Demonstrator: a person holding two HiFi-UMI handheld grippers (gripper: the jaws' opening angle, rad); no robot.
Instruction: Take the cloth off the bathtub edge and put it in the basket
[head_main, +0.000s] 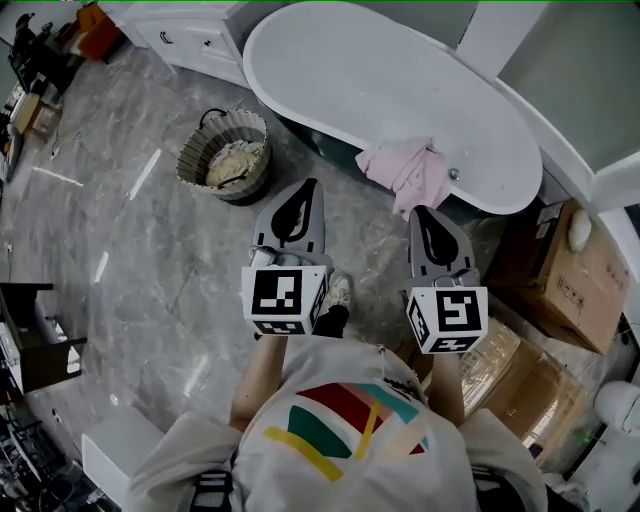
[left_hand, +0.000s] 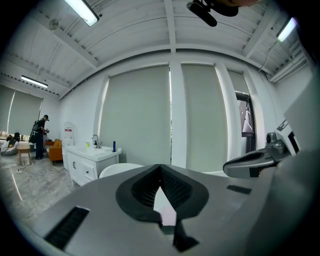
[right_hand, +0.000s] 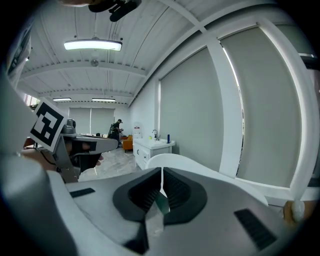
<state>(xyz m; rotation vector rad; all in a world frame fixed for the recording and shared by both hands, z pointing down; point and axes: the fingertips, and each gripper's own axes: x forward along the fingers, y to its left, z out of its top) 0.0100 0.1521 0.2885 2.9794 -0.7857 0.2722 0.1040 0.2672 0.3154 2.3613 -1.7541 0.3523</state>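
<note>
A pink cloth (head_main: 410, 170) hangs over the near edge of the white bathtub (head_main: 330, 70). A round woven basket (head_main: 226, 155) with light fabric inside stands on the floor left of the tub. My left gripper (head_main: 312, 184) is shut and empty, its tip between the basket and the cloth. A little below the cloth my right gripper (head_main: 421, 211) is shut too, with nothing in it. In the left gripper view the closed jaws (left_hand: 160, 169) point over the tub's rim (left_hand: 117, 168), a sliver of pink showing through them. The right gripper (right_hand: 162, 172) points along the tub (right_hand: 175, 162).
Cardboard boxes (head_main: 565, 275) stand at the right next to the tub's end. A white vanity (head_main: 190, 35) sits at the far left of the tub. People stand far off in the room (left_hand: 41, 135). The floor is grey marble tile (head_main: 130, 250).
</note>
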